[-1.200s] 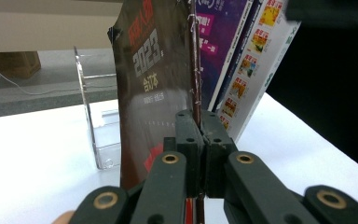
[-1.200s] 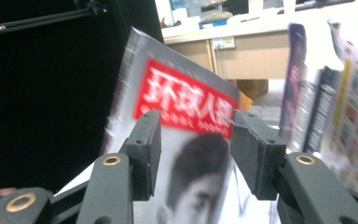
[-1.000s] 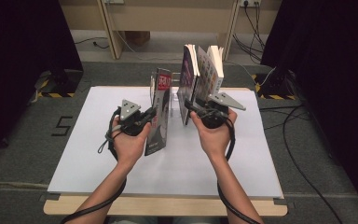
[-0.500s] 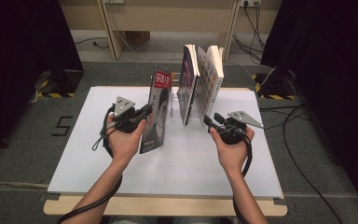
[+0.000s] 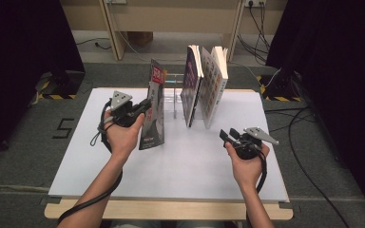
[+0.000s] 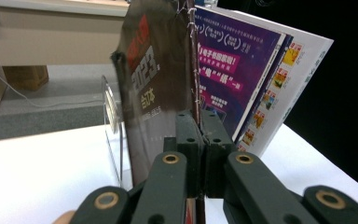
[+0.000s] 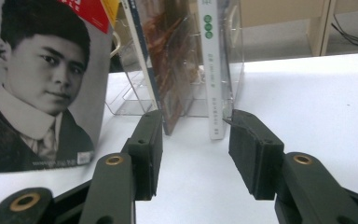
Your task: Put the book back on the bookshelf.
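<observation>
My left gripper [image 5: 145,107] is shut on the edge of a thin magazine [image 5: 153,111] with a dark portrait cover and a red label. It holds the magazine upright on the white table [image 5: 76,156], left of a clear rack [image 5: 171,95]. In the left gripper view the jaws [image 6: 199,126] pinch the magazine's stapled spine [image 6: 158,74]. Two books, one purple [image 5: 190,85] and one white [image 5: 215,83], lean in the rack. My right gripper [image 5: 225,136] hovers open and empty over the front right of the table, pointing at the books [image 7: 168,60], its jaws [image 7: 196,140] well short of them.
The clear rack [image 7: 135,100] stands at the back middle of the table. Wooden furniture legs [image 5: 111,28] and cables [image 5: 309,118] lie on the floor beyond and to the right. Dark curtains flank both sides.
My right gripper has drawn back from the two books and sunk toward the front right of the table, empty. The left hand with the magazine has hardly shifted.
</observation>
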Tool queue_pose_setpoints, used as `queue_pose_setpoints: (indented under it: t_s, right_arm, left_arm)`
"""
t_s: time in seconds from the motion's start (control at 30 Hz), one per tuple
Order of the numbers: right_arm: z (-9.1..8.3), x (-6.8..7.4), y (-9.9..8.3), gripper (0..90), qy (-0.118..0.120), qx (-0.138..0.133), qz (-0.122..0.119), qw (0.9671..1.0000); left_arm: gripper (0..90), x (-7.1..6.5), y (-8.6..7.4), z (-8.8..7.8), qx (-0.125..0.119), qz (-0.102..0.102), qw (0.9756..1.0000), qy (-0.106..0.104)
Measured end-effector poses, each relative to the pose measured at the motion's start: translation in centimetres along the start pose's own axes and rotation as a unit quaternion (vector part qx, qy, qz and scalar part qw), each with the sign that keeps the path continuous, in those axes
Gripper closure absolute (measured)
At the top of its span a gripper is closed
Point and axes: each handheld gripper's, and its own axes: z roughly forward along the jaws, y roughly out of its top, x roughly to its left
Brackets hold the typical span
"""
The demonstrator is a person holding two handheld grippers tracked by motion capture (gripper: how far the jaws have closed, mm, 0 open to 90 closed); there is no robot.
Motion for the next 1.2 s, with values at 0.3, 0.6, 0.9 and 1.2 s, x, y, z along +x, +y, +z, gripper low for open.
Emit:
queue_pose_setpoints:
  t_s: [0.3, 0.6, 0.9, 1.2]
  right_arm:
    - [-0.5, -0.9, -1.5, 55.5, -0.007, 0.002, 0.010, 0.9999]
    - [-0.6, -1.6, -2.0, 55.6, -0.010, 0.002, 0.014, 0.9998]
    - [-0.6, -1.8, -2.2, 55.7, -0.011, 0.002, 0.012, 0.9999]
    - [-0.8, -1.9, -2.3, 55.8, -0.013, -0.002, 0.008, 0.9999]
  left_arm:
    - [87.7, 0.3, 1.4, 1.8, -0.005, 0.008, 0.9999, 0.008]
    - [87.7, 0.5, 3.1, 3.9, -0.008, 0.019, 0.9994, 0.026]
    - [87.7, 0.5, 4.6, 5.5, -0.027, 0.020, 0.9988, 0.034]
    - [87.6, 0.6, 4.7, 6.8, -0.037, 0.018, 0.9983, 0.042]
